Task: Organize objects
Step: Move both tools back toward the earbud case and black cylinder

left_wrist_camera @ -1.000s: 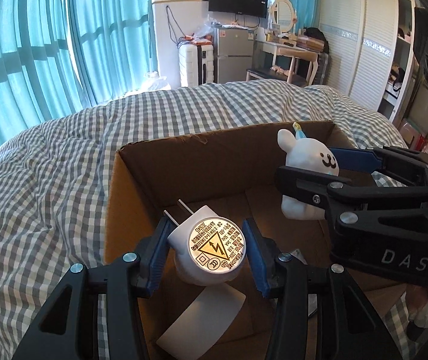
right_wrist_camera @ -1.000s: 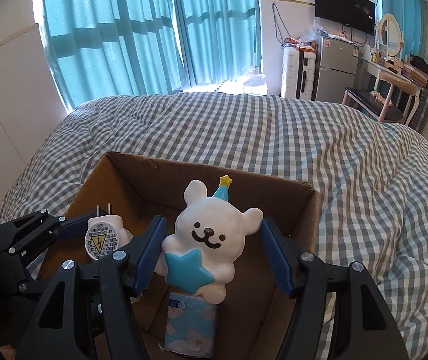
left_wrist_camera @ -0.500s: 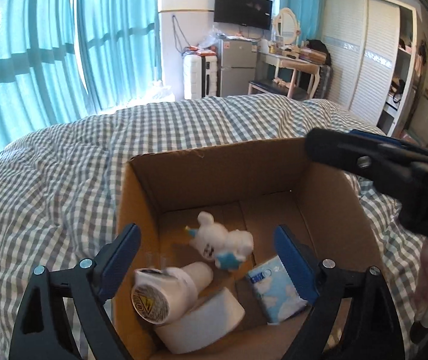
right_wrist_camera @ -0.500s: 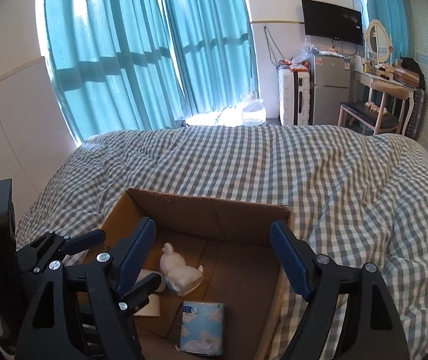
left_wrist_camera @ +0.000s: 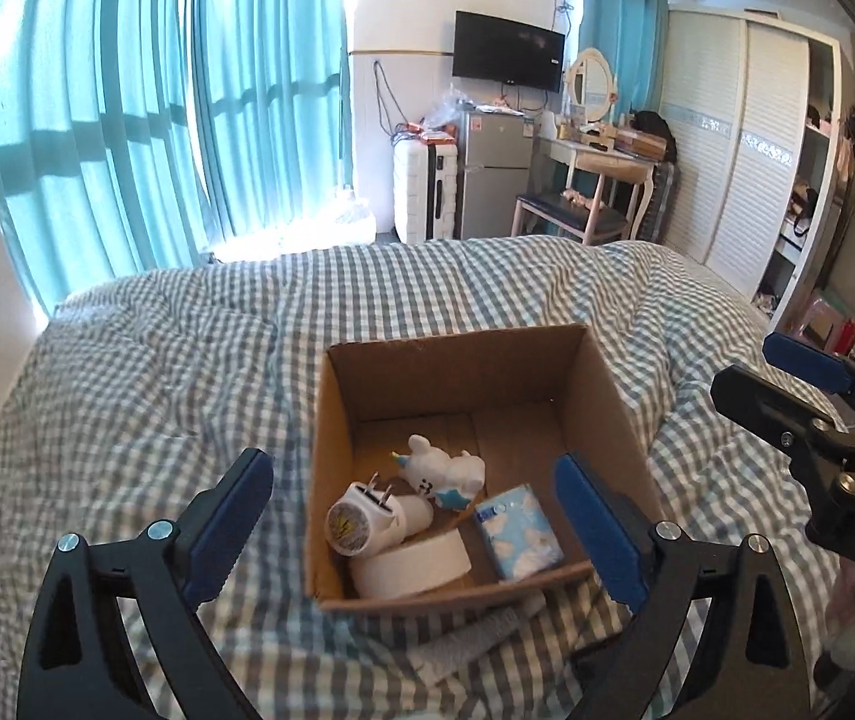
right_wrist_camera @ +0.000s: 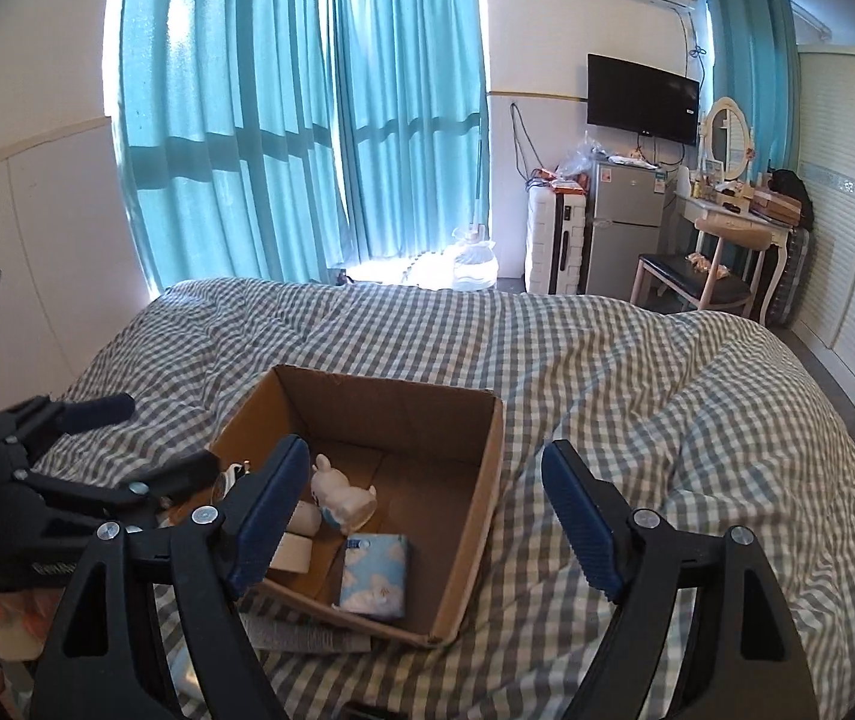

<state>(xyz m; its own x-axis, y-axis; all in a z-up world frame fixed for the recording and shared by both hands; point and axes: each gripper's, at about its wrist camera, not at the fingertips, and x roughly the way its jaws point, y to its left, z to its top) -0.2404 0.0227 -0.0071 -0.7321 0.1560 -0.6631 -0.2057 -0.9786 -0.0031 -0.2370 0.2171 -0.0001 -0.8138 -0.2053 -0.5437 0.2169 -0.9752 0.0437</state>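
Note:
An open cardboard box (left_wrist_camera: pixel 601 384) sits on the checked bed; it also shows in the right wrist view (right_wrist_camera: pixel 475 480). Inside lie a white plug adapter (left_wrist_camera: pixel 361 519), a white bear toy with a blue star (left_wrist_camera: pixel 445 471), a blue tissue pack (left_wrist_camera: pixel 517 531) and a white tape roll (left_wrist_camera: pixel 412 561). The bear (right_wrist_camera: pixel 340 495) and tissue pack (right_wrist_camera: pixel 374 567) show in the right wrist view too. My left gripper (left_wrist_camera: pixel 412 522) is open and empty, raised above the box's near side. My right gripper (right_wrist_camera: pixel 424 519) is open and empty, above the box.
The grey-white checked duvet (left_wrist_camera: pixel 157 372) covers the bed around the box. A folded grey paper (left_wrist_camera: pixel 475 630) lies under the box's near edge. Teal curtains (left_wrist_camera: pixel 157 120), a fridge (left_wrist_camera: pixel 496 174), a dressing table (left_wrist_camera: pixel 601 162) and wardrobes (left_wrist_camera: pixel 745 150) stand beyond the bed.
Both grippers opened, dropping the plug adapter and the bear toy into the box, then pulled back and up away from the box.

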